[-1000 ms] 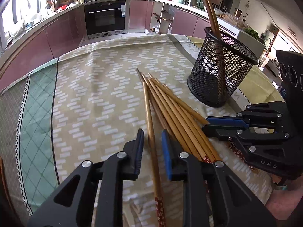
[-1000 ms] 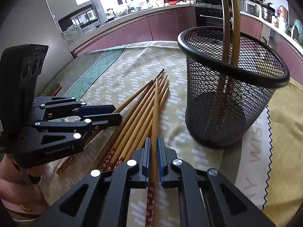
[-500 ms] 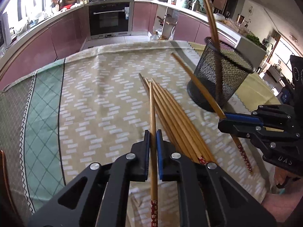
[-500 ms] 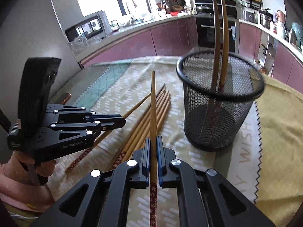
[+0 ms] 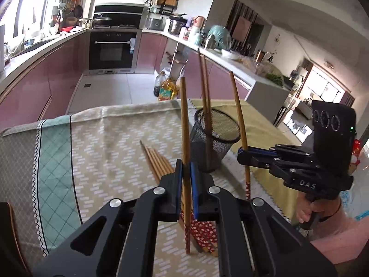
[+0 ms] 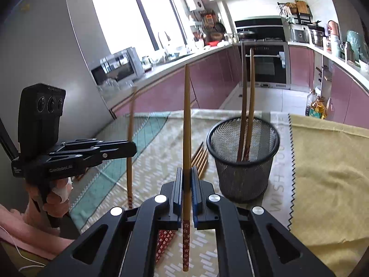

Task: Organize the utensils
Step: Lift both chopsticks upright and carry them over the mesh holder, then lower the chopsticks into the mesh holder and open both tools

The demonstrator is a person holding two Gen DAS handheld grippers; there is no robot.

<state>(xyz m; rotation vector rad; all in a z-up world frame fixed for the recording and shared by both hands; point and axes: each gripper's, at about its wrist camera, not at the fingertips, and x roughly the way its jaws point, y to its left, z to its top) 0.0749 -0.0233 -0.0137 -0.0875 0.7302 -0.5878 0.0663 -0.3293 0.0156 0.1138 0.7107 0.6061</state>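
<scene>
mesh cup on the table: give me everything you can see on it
The mesh cup is a round black wire-mesh holder with a solid rolled rim and see-through walls, apparently metal. It stands upright on the tablecloth, at the seam between the patterned and plain yellow sections, beside printed lettering. Two chopsticks stand inside, leaning on the far rim, patterned red ends down. No gripper touches it. More chopsticks lie on the cloth to its left in the right wrist view, apart from it.

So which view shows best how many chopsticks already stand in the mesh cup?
The right wrist view: the mesh cup is near, two chopsticks showing separately. The left wrist view shows the pair overlapping, cup partly hidden.
</scene>
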